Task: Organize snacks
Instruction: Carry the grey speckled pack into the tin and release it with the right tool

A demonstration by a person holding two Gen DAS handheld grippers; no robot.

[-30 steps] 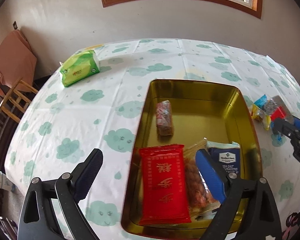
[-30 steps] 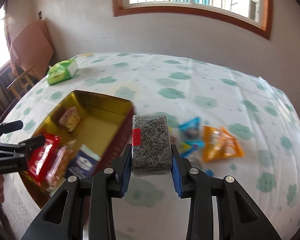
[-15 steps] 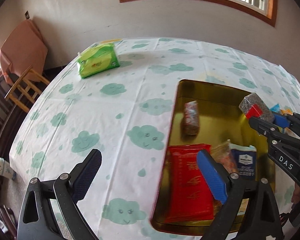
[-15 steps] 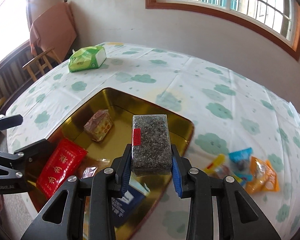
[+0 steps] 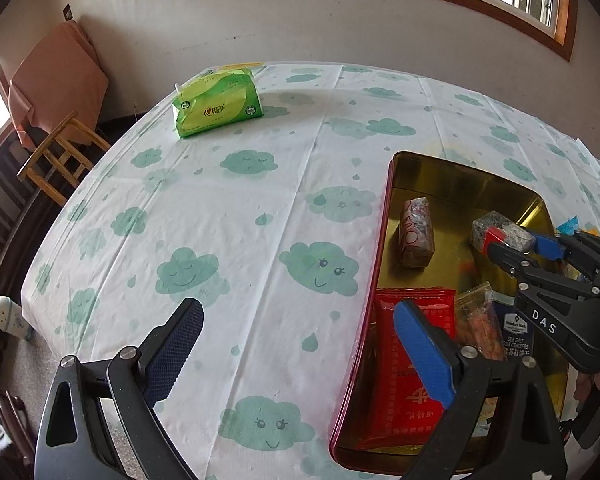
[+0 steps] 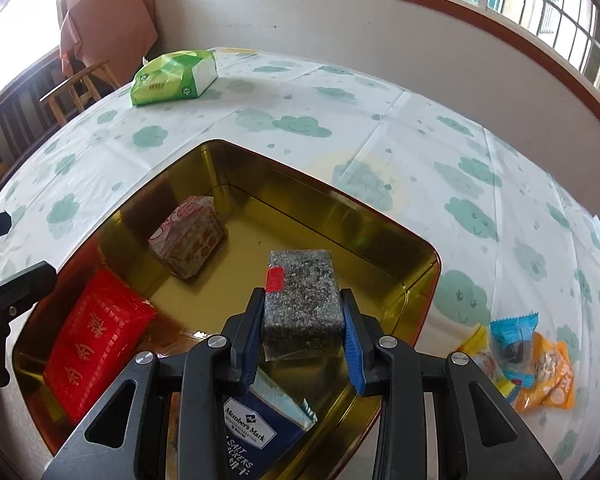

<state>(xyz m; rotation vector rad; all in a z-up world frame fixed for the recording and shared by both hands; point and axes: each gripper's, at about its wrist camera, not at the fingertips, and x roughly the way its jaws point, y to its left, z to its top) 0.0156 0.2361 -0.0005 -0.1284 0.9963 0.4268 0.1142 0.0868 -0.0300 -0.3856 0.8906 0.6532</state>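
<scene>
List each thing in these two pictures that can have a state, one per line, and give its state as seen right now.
Right claw: shut on the speckled snack block, held over the tin.
Left claw: open, holding nothing.
Gold tin: lidless, partly filled.
Red packet: lying flat in the tin.
Pink wrapped snack: lying in the tin.
Blue cracker pack: in the tin, sealed.
Small snack packets: loose on the tablecloth, outside the tin.
Green tissue pack: on the table, apart from the tin.

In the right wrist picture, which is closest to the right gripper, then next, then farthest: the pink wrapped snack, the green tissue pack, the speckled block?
1. Speckled block: clamped in the right gripper, over the gold tin.
2. Pink wrapped snack: inside the tin, up-left.
3. Green tissue pack: far table edge, upper left.
</scene>
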